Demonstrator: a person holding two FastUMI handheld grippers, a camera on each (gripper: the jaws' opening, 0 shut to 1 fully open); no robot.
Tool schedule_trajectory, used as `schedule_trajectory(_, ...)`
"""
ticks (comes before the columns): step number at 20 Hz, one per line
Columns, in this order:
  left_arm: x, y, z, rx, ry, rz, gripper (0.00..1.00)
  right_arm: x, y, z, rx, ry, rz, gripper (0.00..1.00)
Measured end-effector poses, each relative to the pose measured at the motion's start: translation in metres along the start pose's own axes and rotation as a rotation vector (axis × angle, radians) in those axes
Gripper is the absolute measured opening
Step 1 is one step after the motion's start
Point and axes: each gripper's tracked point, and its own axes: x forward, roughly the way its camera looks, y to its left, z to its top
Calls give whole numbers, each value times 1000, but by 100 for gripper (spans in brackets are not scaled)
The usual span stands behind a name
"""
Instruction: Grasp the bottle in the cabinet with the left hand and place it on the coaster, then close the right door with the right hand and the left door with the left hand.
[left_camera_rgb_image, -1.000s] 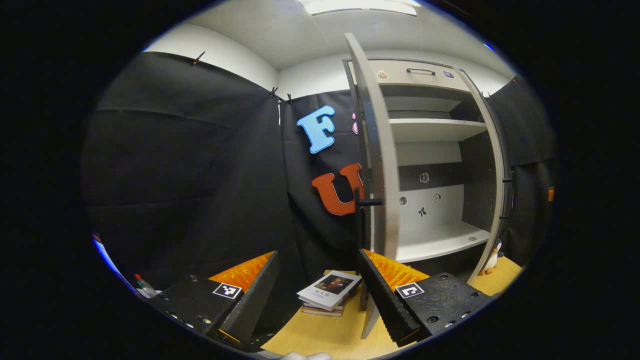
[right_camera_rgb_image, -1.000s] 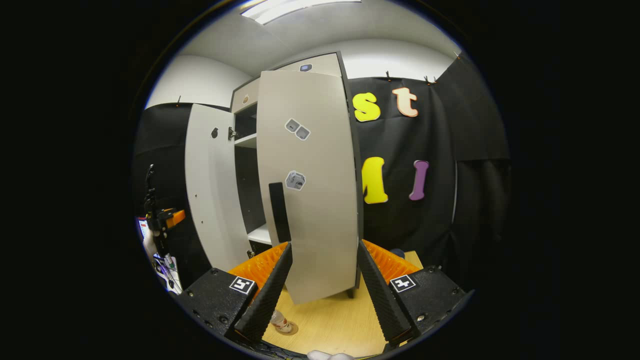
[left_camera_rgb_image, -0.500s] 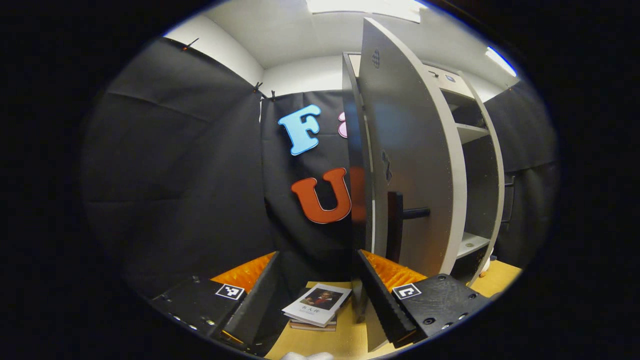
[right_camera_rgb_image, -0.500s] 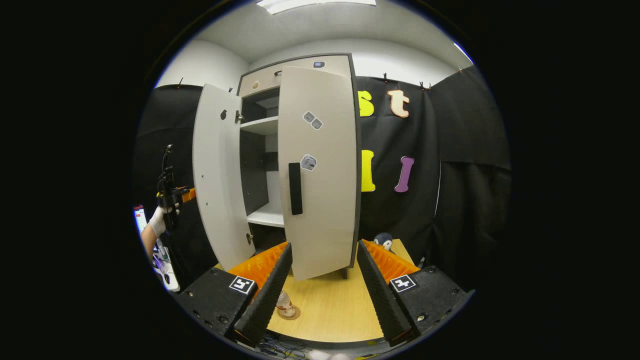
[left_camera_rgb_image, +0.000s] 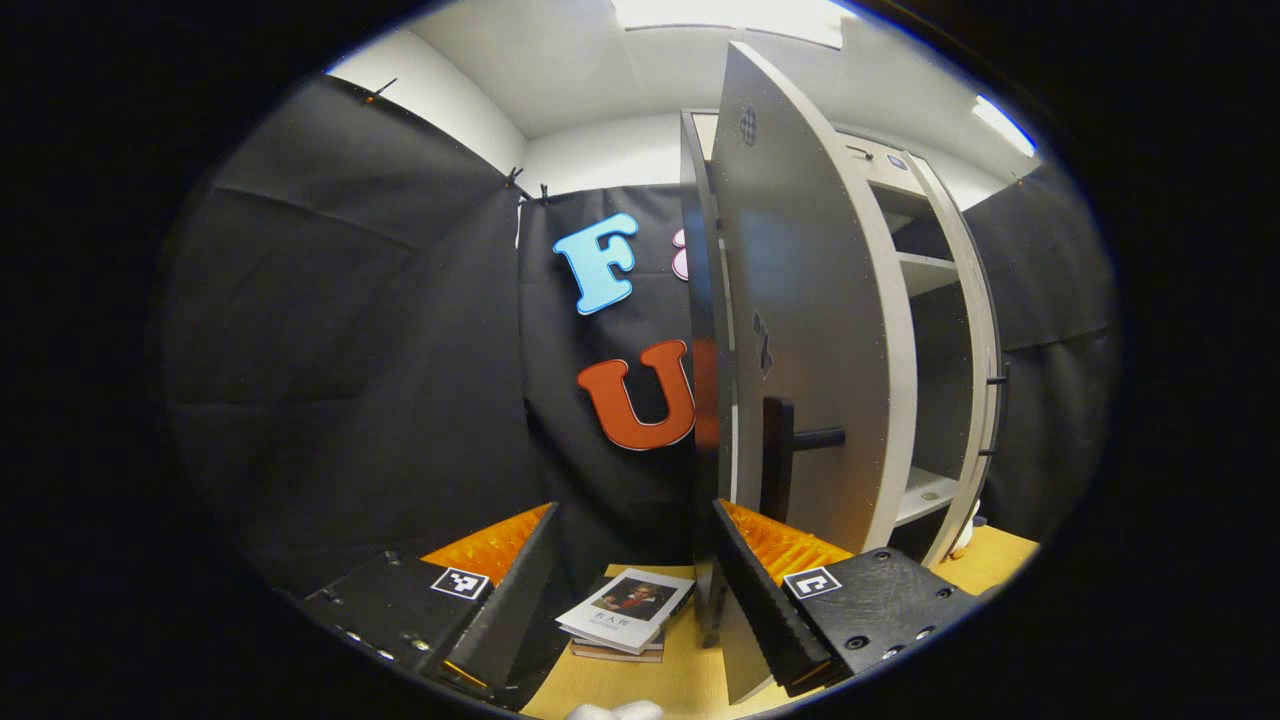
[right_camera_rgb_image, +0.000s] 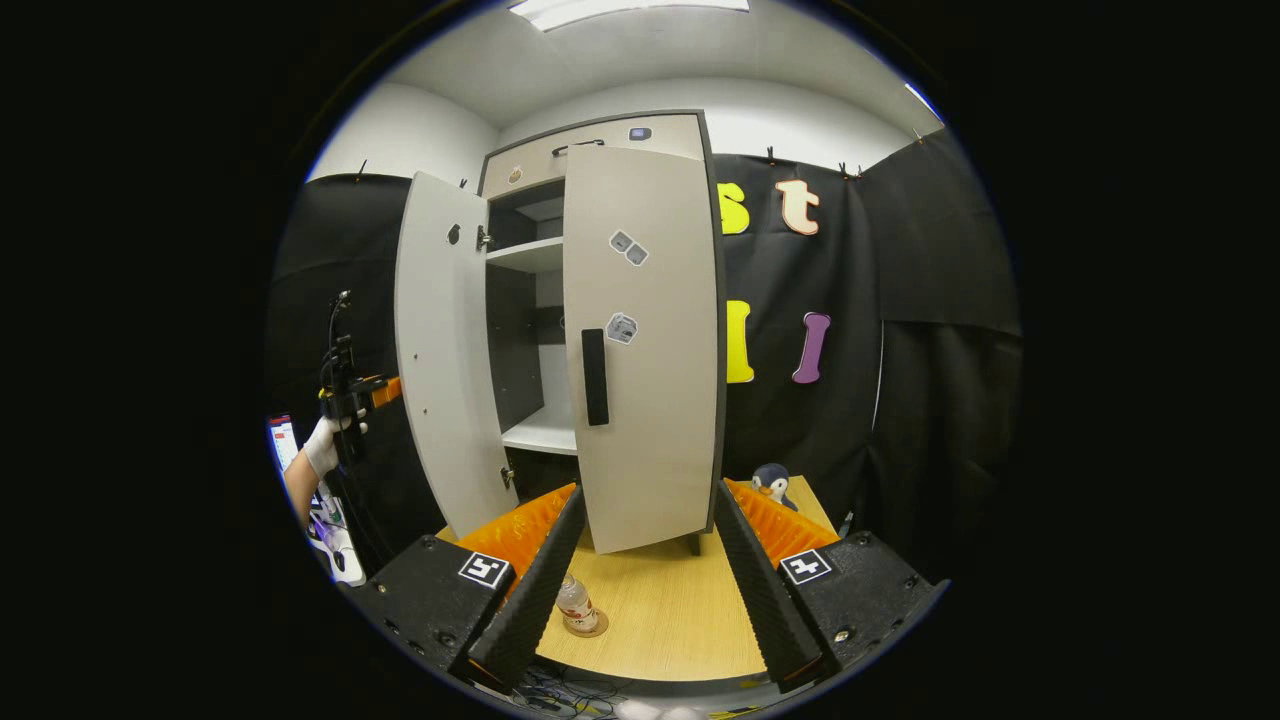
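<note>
In the right gripper view the grey cabinet (right_camera_rgb_image: 600, 150) has its right door (right_camera_rgb_image: 650, 340) swung to against the front. Its left door (right_camera_rgb_image: 440, 340) still stands out at an angle. A small clear bottle (right_camera_rgb_image: 574, 598) stands upright on the round coaster (right_camera_rgb_image: 588, 627) on the wooden table, just beside my right gripper (right_camera_rgb_image: 640, 590), which is open and holds nothing. A gloved hand holds my left gripper (right_camera_rgb_image: 365, 392) behind the left door. In the left gripper view the left gripper (left_camera_rgb_image: 635, 600) is open, facing the left door's (left_camera_rgb_image: 810, 330) outer face and black handle (left_camera_rgb_image: 785, 455).
A stack of books (left_camera_rgb_image: 625, 622) lies on the table (left_camera_rgb_image: 690, 670) below the left gripper. A toy penguin (right_camera_rgb_image: 770, 483) stands at the cabinet's right foot. Black cloth walls enclose the booth. A bench with small items (right_camera_rgb_image: 330, 530) sits at far left.
The right gripper has drawn back from the right door, which now sits against the cabinet. The left door has swung from edge-on to partly closed in the left gripper view.
</note>
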Motion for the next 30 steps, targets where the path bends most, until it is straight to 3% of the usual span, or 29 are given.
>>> schedule_trajectory(10, -6, -74, 6, -28, 9, -28, 94, -3, -51, 2, -25, 14, 45, 81)
schedule_trajectory(17, 11, -145, 6, -65, 36, -85, 89, -9, -82, 10, -30, 8, 68, 81)
schedule_trajectory(19, 18, -166, 8, -77, 46, -97, 95, -11, -87, 11, -37, 7, 74, 81)
schedule_trajectory(21, 24, -175, 10, -56, 47, -78, 91, -13, -92, 11, -36, 7, 76, 81)
schedule_trajectory(25, 17, -188, 16, -18, 39, -60, 94, -11, -96, 16, -15, -11, 78, 81)
schedule_trajectory(30, -28, -187, 33, -4, 30, -49, 95, 1, -90, 16, -12, -29, 59, 81)
